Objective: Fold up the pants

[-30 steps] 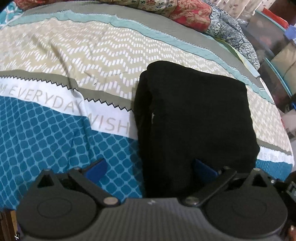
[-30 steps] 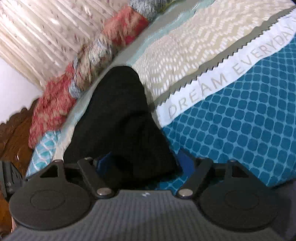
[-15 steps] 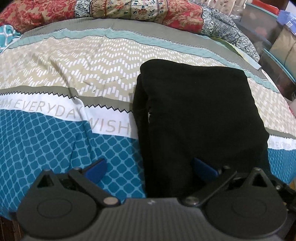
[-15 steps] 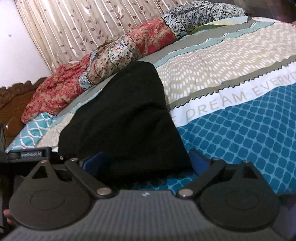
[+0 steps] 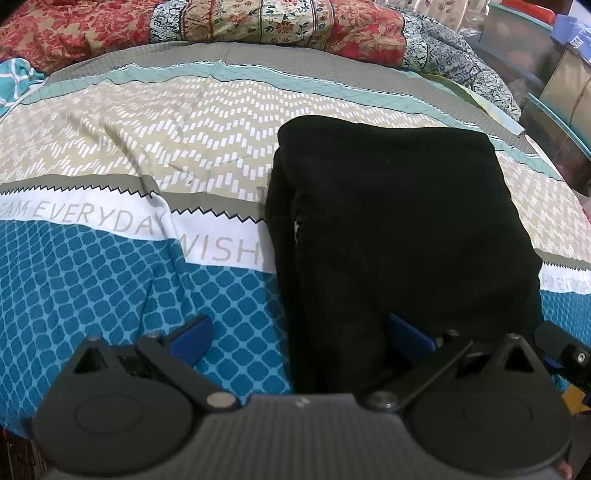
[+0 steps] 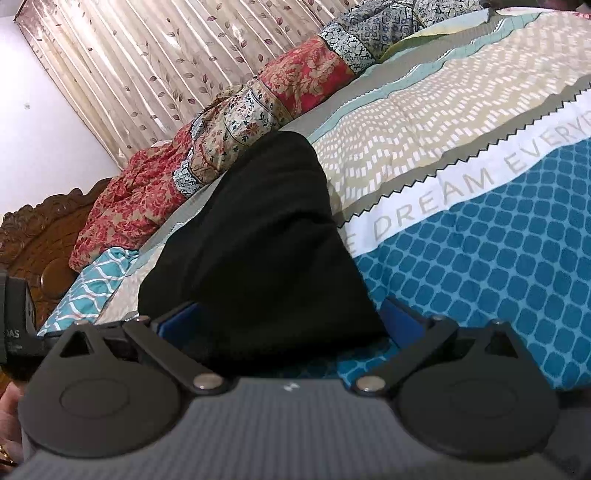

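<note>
The black pants (image 5: 399, 229) lie folded into a thick rectangle on the patterned bedspread (image 5: 110, 280). In the right wrist view the pants (image 6: 258, 251) show as a dark mound. My left gripper (image 5: 299, 332) is open at the pants' near left corner, its blue fingers (image 5: 192, 332) apart, one on the bedspread, the other against the cloth. My right gripper (image 6: 284, 317) is open at the pants' near edge, jaws spread on either side of the fold and gripping nothing.
A red and floral quilt (image 5: 229, 22) is bunched along the far side of the bed. A carved wooden headboard (image 6: 40, 229) and a curtain (image 6: 155, 62) stand behind. Boxes (image 5: 554, 92) stand beyond the bed's right edge.
Both grippers drew back and tilted up from the folded pants. The right view swung level, showing the curtain and headboard. The pants stayed still.
</note>
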Available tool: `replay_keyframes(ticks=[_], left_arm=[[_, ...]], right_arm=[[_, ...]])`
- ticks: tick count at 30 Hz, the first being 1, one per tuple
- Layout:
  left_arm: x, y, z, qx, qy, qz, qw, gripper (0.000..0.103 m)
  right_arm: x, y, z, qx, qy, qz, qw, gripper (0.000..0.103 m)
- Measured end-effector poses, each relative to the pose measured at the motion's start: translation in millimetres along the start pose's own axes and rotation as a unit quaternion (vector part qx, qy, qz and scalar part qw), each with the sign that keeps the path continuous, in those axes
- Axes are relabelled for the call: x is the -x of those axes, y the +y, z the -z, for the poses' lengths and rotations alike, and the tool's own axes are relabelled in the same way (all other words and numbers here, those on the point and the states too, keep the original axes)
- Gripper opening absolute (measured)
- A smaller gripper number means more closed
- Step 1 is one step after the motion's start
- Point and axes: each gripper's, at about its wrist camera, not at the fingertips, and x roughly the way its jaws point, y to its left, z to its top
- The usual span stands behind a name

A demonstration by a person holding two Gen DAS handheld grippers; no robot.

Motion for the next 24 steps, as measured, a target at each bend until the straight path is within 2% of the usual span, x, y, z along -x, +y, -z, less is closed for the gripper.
replay_keyframes(ticks=[12, 24], left_arm=[[-3, 3, -2, 0.007, 0.009, 0.006, 0.9999, 0.103], [-3, 8, -1, 0.007, 0.007, 0.022, 0.9997, 0.103]], right_arm=[[8, -20, -6, -0.029, 0.007, -0.047, 0.998, 0.103], [5, -14, -8, 0.013, 0.015, -0.036, 0.999, 0.103]])
